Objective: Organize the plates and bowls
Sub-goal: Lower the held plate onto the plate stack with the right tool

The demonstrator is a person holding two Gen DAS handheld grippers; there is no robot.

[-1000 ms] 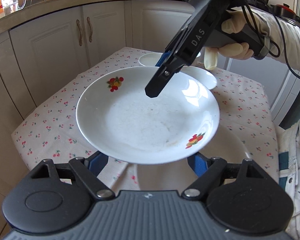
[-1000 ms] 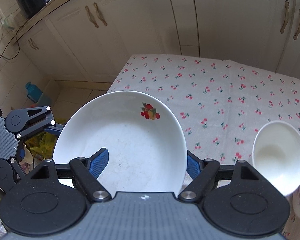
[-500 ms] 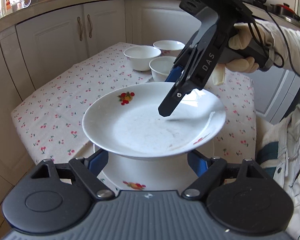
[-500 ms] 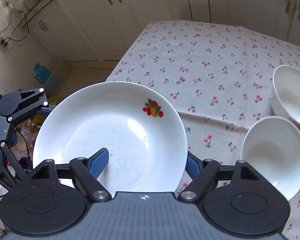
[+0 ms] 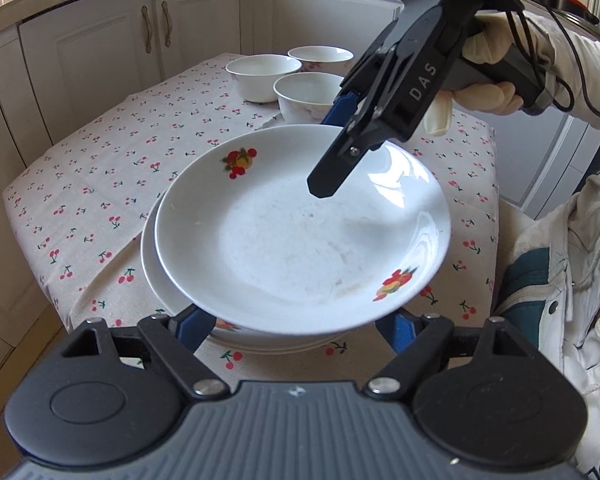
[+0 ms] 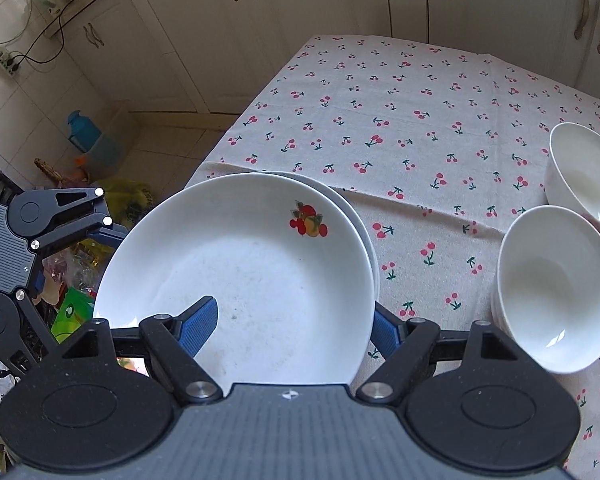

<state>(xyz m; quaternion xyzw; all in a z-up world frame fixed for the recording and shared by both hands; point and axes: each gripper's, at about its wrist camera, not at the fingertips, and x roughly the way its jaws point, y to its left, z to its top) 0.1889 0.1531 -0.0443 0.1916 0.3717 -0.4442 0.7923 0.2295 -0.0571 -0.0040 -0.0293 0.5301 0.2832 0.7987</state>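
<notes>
A white plate with fruit prints (image 5: 300, 236) hangs just above a stack of like plates (image 5: 160, 280) at the table's near edge. It also shows in the right wrist view (image 6: 260, 272), over the stack (image 6: 364, 232). My right gripper (image 5: 340, 148) is shut on the plate's far rim, one finger inside the plate and one under it. My left gripper (image 5: 296, 326) is open, its blue pads (image 5: 192, 326) spread beneath the plate's near rim, and it appears at the left of the right wrist view (image 6: 80, 232).
Three white bowls (image 5: 262, 74) stand at the table's far end; two show in the right wrist view (image 6: 556, 284). The table has a cherry-print cloth (image 5: 100, 184). White cabinets (image 5: 112, 52) stand behind. Bags and clutter (image 6: 72, 264) lie on the floor to the left.
The plate has come down and levelled, and now hangs close over the stack of plates. The bowls at the far end have come into view. Both grippers moved with it.
</notes>
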